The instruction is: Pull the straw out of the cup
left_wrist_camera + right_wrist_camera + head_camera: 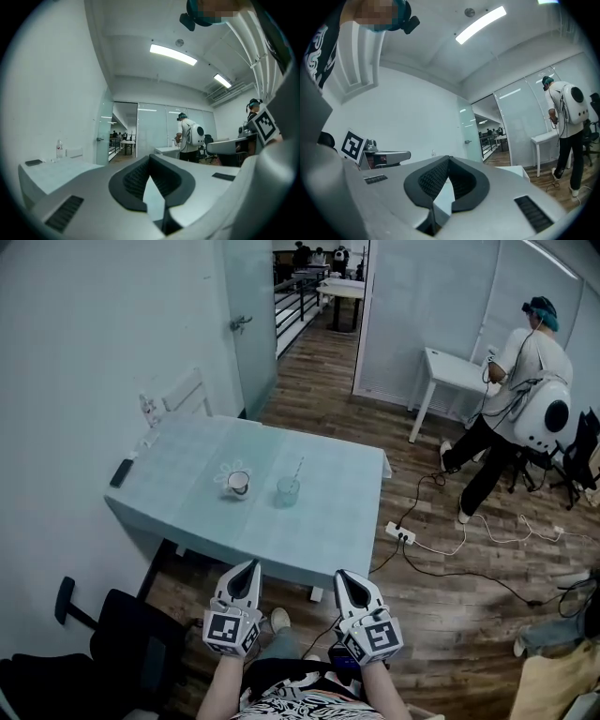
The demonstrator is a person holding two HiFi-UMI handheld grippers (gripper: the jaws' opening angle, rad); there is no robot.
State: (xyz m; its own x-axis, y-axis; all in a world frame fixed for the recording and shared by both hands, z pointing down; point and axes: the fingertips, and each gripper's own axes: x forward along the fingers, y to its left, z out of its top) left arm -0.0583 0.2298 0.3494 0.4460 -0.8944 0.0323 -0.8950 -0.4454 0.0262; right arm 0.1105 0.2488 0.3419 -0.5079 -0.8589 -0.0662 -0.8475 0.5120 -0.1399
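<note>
Both grippers are shut and empty. The left gripper (250,568) and the right gripper (344,577) are held level, side by side in front of the person, just short of the near edge of the worktop (187,507). Each gripper's own view shows its dark pads meeting at the tips with nothing between them. Neither touches anything.

The cup (288,491), a clear one, stands upright near the middle of the worktop. It is well apart from both grippers and roughly ahead of the gap between them. The straw (298,471) is in it, leaning up and to the right past the rim. Just left of the cup, a white mug (238,483) sits on a flower-shaped mat (221,478). A dark flat thing (121,472) lies near the left edge and a bottle (148,410) stands at the far left corner, both well out of the way.

By my reading the task has not begun: this is the step before the reach, and the straw is untouched. The next move calls for one gripper to open and travel forward over the edge. The right seems the likelier one, since the straw leans that way. It should come in on the part of the straw above the rim and close gently on it. The other gripper would probably have to steady the cup, since a light cup could lift or tip with the straw. The pull should follow the straw's lean, and a left-side approach must keep clear of the mug.
</note>
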